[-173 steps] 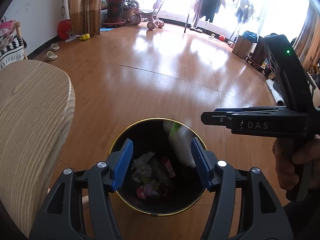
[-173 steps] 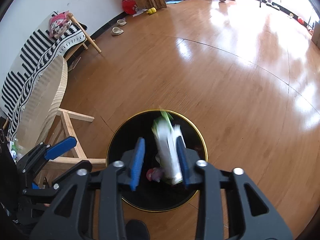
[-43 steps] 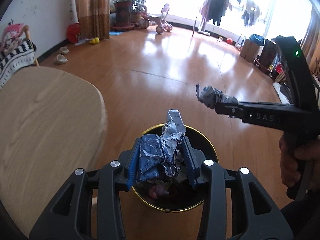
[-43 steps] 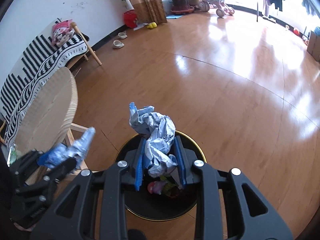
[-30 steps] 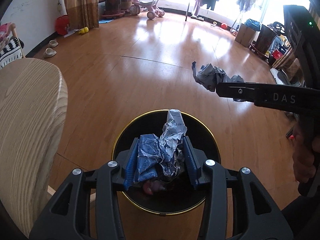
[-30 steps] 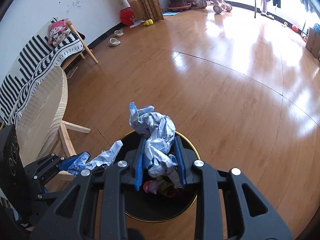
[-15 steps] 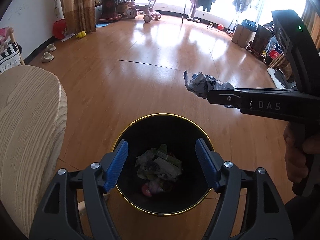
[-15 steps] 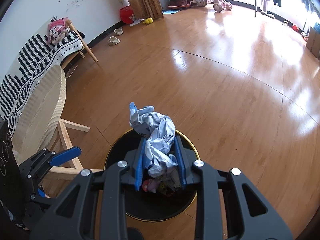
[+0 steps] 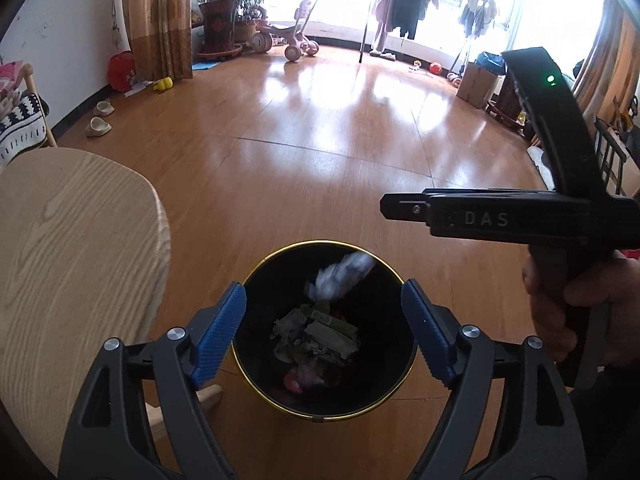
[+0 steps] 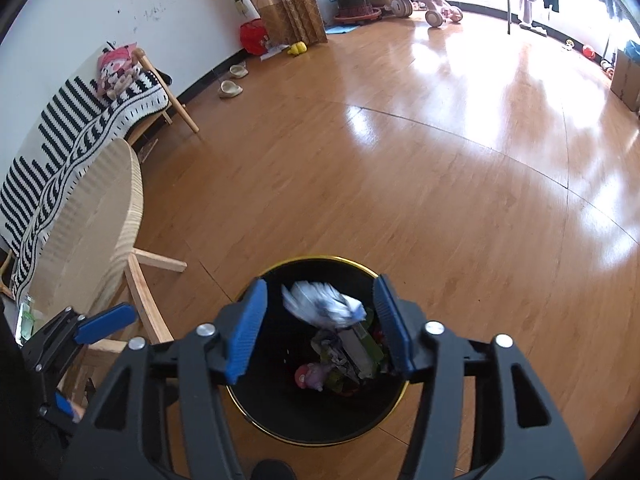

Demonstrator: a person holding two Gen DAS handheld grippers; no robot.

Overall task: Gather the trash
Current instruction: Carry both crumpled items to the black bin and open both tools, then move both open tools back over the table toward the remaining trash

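Observation:
A black trash bin with a gold rim (image 9: 256,272) (image 10: 360,264) stands on the wood floor below both grippers and holds crumpled trash (image 9: 316,336) (image 10: 344,356). A crumpled grey-white paper wad (image 9: 340,276) (image 10: 324,308) is blurred in mid-air, falling into the bin. My left gripper (image 9: 324,332) is open and empty over the bin. My right gripper (image 10: 320,324) is open and empty over the bin; it shows side-on in the left wrist view (image 9: 386,207).
A round light-wood table (image 9: 68,240) (image 10: 88,216) stands left of the bin. A bench with a striped blanket (image 10: 72,128) is along the left wall. A tricycle (image 9: 288,40), plant pots, slippers and boxes lie at the room's far edges.
My right gripper has opened and let go of the crumpled paper, which now drops into the bin. The left gripper stays open over the bin.

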